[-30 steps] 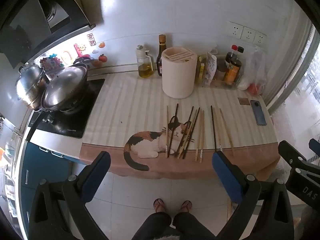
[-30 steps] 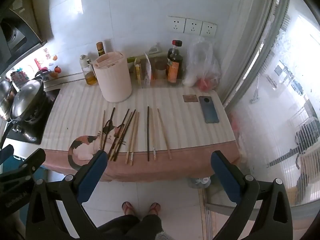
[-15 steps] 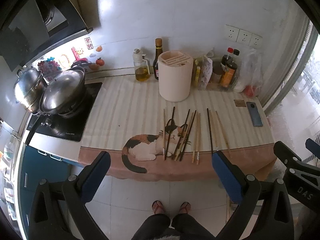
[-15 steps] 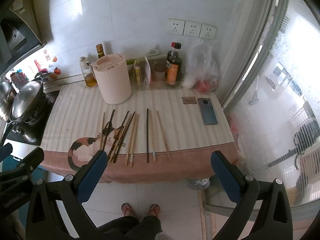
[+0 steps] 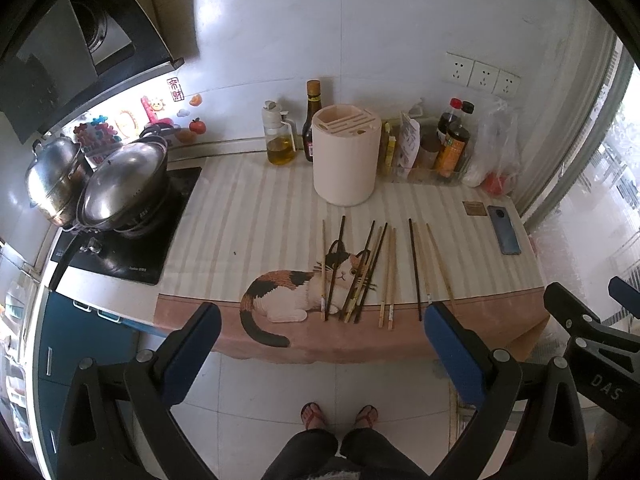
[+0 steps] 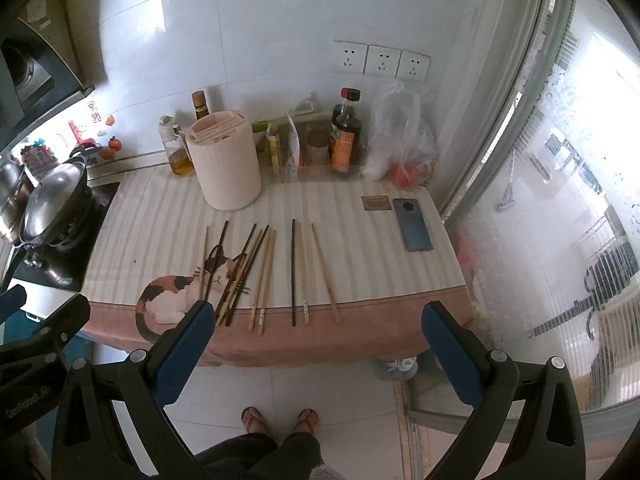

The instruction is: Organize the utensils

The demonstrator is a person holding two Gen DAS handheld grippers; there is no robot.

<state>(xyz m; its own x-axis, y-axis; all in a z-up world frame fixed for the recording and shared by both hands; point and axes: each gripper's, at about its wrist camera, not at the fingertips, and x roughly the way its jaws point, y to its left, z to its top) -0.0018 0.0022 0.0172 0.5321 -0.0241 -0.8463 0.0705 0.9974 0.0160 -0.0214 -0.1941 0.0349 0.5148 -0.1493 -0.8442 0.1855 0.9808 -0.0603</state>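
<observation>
Nothing is sorted yet, as far as I can judge: every one of the chopsticks (image 5: 362,270) lies flat on the cat-print cloth (image 5: 280,292), none in the slotted utensil holder (image 5: 346,154) standing upright behind them near the wall. Roughly a dozen sticks, dark and light mixed, in loose groups: a pair at left over the cat's head, a crossed bunch in the middle, two light ones beside it, then a dark stick (image 6: 293,272) with two pale ones at right. Holder's top slots look empty (only partly visible from this angle).

Left gripper (image 5: 318,356) hangs off the counter's front edge with its jaws spread wide, nothing between them. Right gripper (image 6: 316,356) same: spread wide, empty, well apart from the sticks. So the whole job looks left to do, pick-ups and insertion both.

Around: smartphone (image 6: 412,224) and a small brown card (image 6: 375,203) at the right end, oil bottle (image 5: 278,140), sauce bottles (image 6: 345,140), plastic bag (image 6: 400,140) along the wall, lidded wok (image 5: 120,184) on the stove at left. Nothing blocks the path to the holder; the crossed middle bunch is the likely snag, since grabbing one stick may drag its neighbours.
</observation>
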